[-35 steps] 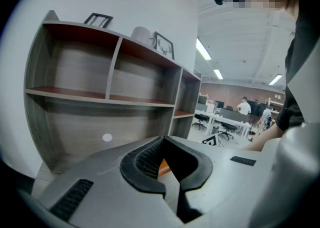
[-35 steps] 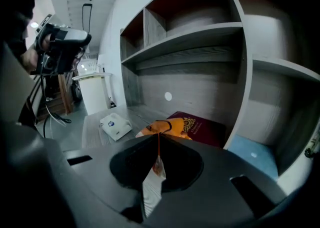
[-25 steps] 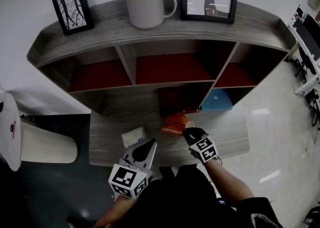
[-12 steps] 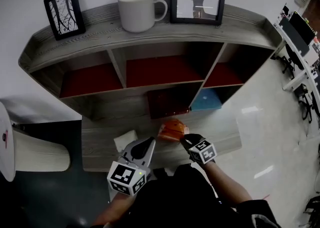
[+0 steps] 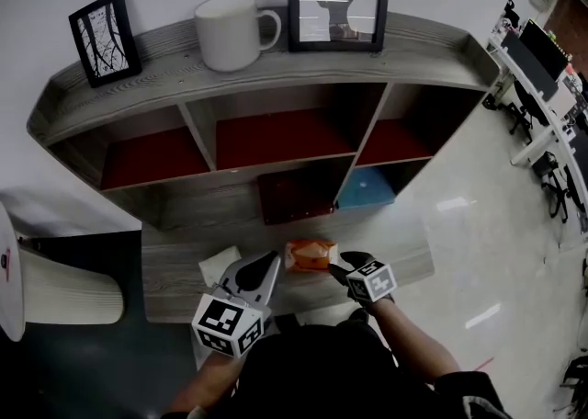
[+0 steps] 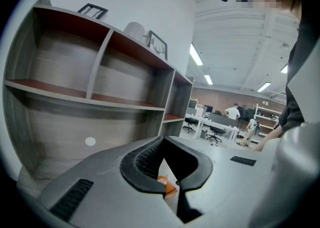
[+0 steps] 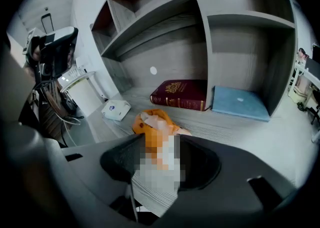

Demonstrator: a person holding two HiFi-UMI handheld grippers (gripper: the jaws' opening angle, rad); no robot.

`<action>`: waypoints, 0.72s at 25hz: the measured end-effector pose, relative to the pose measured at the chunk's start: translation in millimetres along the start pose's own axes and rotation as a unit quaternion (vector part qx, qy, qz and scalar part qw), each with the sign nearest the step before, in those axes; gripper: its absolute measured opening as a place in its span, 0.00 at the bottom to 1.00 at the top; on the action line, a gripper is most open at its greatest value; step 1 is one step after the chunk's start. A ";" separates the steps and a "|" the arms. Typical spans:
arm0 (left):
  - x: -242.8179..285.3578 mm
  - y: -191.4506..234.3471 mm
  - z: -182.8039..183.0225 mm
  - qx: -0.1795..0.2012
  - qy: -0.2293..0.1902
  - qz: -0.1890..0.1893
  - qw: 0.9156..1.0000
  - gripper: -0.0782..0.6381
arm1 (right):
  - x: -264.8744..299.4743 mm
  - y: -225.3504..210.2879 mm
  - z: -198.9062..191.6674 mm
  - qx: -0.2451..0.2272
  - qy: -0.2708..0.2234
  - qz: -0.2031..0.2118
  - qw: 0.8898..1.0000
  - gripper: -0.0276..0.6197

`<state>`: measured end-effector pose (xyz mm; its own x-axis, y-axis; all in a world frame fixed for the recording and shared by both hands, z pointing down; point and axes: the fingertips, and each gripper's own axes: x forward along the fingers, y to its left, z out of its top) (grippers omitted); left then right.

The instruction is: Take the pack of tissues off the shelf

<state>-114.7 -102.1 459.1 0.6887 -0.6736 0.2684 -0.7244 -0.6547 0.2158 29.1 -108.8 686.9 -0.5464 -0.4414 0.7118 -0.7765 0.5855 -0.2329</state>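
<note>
The orange pack of tissues [image 5: 310, 254] lies on the grey bottom board [image 5: 175, 270] in front of the shelf unit. My right gripper [image 5: 334, 267] is just right of it. Its jaws have just been opening and do not press on the pack. In the right gripper view the pack [image 7: 152, 122] sits just ahead of the open right gripper [image 7: 157, 164], its near end reaching between the jaws. My left gripper [image 5: 272, 263] hovers shut and empty to the pack's left. In the left gripper view, that left gripper [image 6: 167, 172] shows a sliver of the orange pack [image 6: 167, 187] behind its jaws.
A small white packet [image 5: 219, 266] lies on the board left of my left gripper. A dark red book [image 5: 294, 195] and a blue flat object [image 5: 367, 189] lie in the lower compartments. A mug [image 5: 225, 31] and two picture frames stand on top. A white round stand [image 5: 55, 284] stands at left.
The right gripper brought the orange pack away from the shelf compartment toward the board's front, then let go; the pack now lies flat. The left gripper stayed shut and barely moved.
</note>
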 end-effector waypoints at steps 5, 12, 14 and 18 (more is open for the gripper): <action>19.8 -15.0 9.5 -0.001 -0.003 0.002 1.000 0.13 | -38.1 -4.5 30.2 -0.016 -0.062 0.016 0.998 0.28; 48.4 -48.0 24.9 0.004 -0.011 0.003 1.000 0.13 | -123.6 1.8 91.5 -0.056 -0.176 0.056 0.981 0.28; 55.5 -57.2 29.6 0.007 -0.015 0.006 1.000 0.13 | -147.9 1.6 102.9 -0.065 -0.199 0.064 0.976 0.28; 67.7 -75.8 39.4 0.015 -0.023 0.014 1.000 0.13 | -190.2 -0.9 119.0 -0.077 -0.233 0.074 0.967 0.28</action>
<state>-12.0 -111.5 424.0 0.6695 -0.7064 0.2298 -0.7425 -0.6449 0.1808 96.4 -106.3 472.9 -0.7576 -0.5828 0.2941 -0.6430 0.7438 -0.1826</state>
